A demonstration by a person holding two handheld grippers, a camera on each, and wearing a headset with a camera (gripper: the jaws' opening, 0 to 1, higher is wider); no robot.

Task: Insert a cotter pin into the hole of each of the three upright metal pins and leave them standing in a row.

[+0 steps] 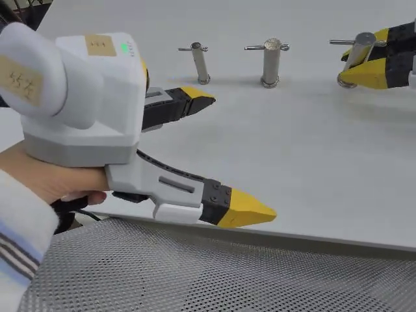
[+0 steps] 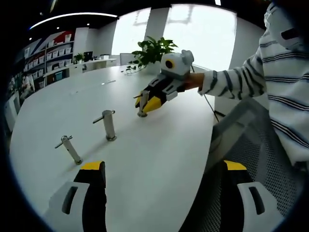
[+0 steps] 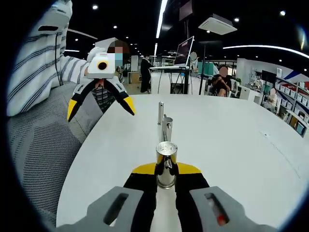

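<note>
Head view: left claw point(image 1: 237, 156) gapes wide, empty, over near desk point(image 1: 305, 149) edge. Right claw point(image 1: 348, 66) clamps rightmost metal pin point(image 1: 360, 45), cotter pin point(image 1: 341, 42) through its top.

This looks like a big open office. A long white table point(image 2: 159, 145) stands in a wide room. Shelves point(image 2: 46, 65) full of small things line one wall. A green plant point(image 2: 152, 48) sits by tall bright windows point(image 2: 203, 29). Long lights point(image 3: 161, 19) glow on the dark ceiling, and people point(image 3: 223, 87) sit far back.
</note>
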